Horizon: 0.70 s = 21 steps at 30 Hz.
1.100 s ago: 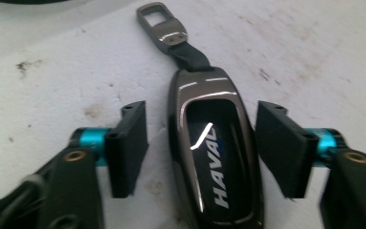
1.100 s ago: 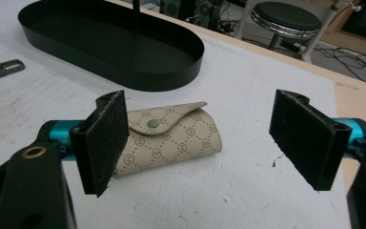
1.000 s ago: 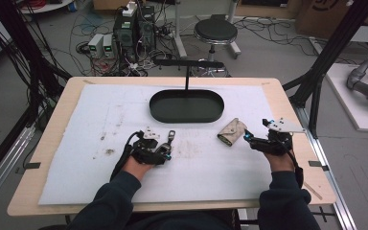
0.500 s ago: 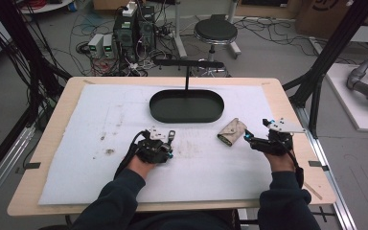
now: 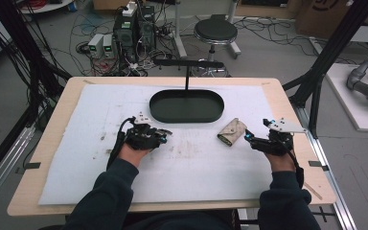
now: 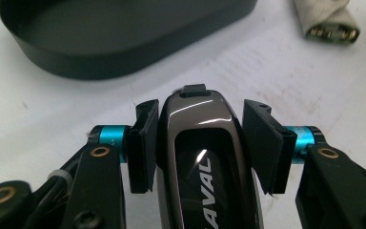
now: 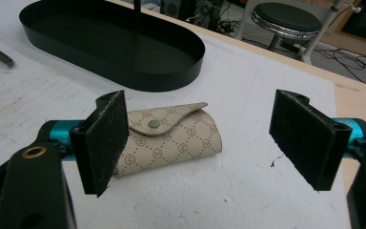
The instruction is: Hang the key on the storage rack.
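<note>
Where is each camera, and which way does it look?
High view: above the table's near side, looking forward and down; forearms, both hands, left hand-held gripper, right hand-held gripper.
Left gripper view: on that gripper, facing its key fob.
Right gripper view: on that gripper, facing the pouch.
All share the black tray and pouch.

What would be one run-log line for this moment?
left gripper: shut on car key | right gripper: open, facing key pouch | tray: empty

Key fob [image 6: 204,162] lettering cut off at bottom, pouch [image 6: 325,18] top cropped
</note>
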Available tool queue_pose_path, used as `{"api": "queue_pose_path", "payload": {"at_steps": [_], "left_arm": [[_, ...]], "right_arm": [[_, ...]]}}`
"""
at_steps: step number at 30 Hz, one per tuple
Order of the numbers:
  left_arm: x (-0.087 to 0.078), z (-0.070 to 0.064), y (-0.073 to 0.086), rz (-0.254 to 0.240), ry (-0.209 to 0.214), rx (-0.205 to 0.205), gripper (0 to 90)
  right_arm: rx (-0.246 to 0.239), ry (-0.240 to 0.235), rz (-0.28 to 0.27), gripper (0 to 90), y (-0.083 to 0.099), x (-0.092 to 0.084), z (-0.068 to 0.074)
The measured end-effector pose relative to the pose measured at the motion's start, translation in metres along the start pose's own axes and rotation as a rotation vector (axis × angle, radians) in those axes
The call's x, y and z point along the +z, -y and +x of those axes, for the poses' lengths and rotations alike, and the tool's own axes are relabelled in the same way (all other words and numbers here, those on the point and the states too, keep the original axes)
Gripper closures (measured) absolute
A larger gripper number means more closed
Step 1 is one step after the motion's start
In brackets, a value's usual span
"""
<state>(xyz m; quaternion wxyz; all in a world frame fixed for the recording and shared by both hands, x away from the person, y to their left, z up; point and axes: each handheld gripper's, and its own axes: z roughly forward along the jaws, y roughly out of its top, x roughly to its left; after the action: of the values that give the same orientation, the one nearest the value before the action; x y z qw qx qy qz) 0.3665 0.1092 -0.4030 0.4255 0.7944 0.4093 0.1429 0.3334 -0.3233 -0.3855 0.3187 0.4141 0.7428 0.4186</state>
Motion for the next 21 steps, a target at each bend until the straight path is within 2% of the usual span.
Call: {"api": "queue_pose_path", "payload": {"at_steps": [5, 12, 21], "left_arm": [[-0.009, 0.007, -0.022, -0.053, -0.003, -0.001, 48.6], [-0.019, 0.019, -0.055, -0.101, -0.023, -0.002, 48.7], [-0.024, 0.033, -0.105, -0.158, -0.062, 0.027, 48.8]], "right_arm": [[0.003, -0.004, -0.002, 21.5, 0.000, 0.000, 0.000], [0.007, -0.006, -0.006, 21.5, 0.000, 0.000, -0.001], [0.009, -0.008, -0.014, 21.5, -0.001, -0.001, -0.002]]}}
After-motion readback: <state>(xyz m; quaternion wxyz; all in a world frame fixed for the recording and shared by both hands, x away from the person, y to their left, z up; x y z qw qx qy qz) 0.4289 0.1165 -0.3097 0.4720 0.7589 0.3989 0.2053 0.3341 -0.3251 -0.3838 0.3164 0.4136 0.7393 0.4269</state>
